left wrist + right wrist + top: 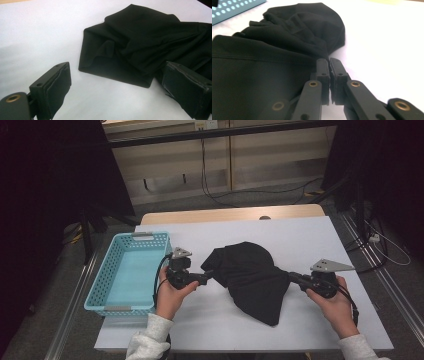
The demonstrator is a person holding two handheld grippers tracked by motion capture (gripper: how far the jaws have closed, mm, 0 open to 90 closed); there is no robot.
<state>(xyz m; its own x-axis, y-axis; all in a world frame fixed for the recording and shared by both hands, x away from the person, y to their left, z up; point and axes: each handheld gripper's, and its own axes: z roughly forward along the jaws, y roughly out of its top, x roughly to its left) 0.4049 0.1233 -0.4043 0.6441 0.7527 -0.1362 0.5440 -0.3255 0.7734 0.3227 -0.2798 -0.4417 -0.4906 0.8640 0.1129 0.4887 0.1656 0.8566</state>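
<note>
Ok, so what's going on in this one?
A person is working on a black cloth that lies crumpled on a white table, using a hand-held gripper in each hand. The right hand-held gripper is shut on an edge of the cloth. The left hand-held gripper stands open at the cloth's other side, a fold lying between its jaws, not yet gripped. A light blue basket sits at the left.

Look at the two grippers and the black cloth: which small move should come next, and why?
Probably close the left gripper on the near edge of the black cloth. Its jaws stand open with that edge just ahead, while the right gripper is already shut on the opposite edge, so the cloth is held on one side.
</note>
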